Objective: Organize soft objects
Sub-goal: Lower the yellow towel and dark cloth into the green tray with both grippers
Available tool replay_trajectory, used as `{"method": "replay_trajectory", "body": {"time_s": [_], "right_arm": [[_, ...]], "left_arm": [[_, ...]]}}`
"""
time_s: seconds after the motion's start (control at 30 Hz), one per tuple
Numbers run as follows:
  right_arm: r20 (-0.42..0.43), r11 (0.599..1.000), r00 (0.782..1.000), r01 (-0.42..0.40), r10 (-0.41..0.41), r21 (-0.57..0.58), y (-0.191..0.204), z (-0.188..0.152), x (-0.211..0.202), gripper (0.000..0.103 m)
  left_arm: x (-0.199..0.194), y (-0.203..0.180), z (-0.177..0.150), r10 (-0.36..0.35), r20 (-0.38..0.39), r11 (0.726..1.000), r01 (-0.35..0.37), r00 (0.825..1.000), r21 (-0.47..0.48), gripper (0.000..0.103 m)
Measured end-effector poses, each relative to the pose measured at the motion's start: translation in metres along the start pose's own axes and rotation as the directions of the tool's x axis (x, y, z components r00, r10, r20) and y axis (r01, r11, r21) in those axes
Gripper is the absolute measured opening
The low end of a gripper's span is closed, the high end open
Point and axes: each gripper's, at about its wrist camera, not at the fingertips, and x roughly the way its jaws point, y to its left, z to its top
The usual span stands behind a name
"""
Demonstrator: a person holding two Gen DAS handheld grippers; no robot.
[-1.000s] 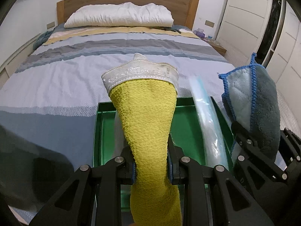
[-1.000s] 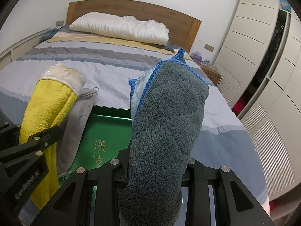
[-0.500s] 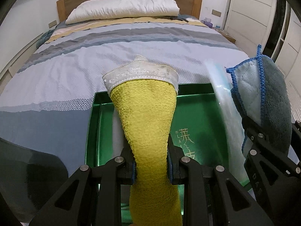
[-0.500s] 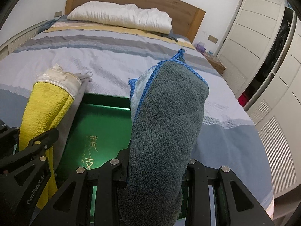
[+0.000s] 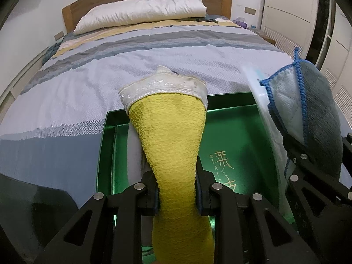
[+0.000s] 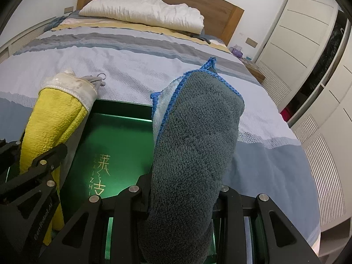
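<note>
The left gripper [image 5: 177,192] is clamped on a rolled yellow terry cloth with a white hem [image 5: 173,145], the right gripper [image 6: 182,200] on a rolled grey fleece cloth edged in blue [image 6: 198,136], both above a shallow green tray [image 6: 116,140] on the striped bed [image 5: 136,66]

We read gold Chinese characters and the letters "LAIZHI" on the green tray [image 6: 123,145] floor. We see part of "GenRobot.AI" on the left gripper [image 6: 41,224].
</note>
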Motion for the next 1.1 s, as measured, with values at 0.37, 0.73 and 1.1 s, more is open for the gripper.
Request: {"method": "replay_trajectory", "body": {"time_s": [0.37,0.73,1.1], "right_arm": [[-0.015,1.000,1.000,0.004,-0.004,-0.009,0.007,-0.007,0.009,0.031],[-0.017,1.000,1.000,0.005,-0.005,-0.020,0.008,-0.008,0.012,0.031],[-0.010,0.999,1.000,0.001,-0.001,-0.034,0.009,-0.007,0.008,0.032]], "left_arm": [[0.007,0.000,0.002,0.004,-0.004,1.000,-0.004,1.000,-0.006,0.021],[0.012,-0.001,0.001,0.012,-0.001,1.000,-0.012,1.000,-0.005,0.021],[0.010,-0.001,0.001,0.023,0.012,1.000,-0.023,1.000,-0.005,0.021]]}}
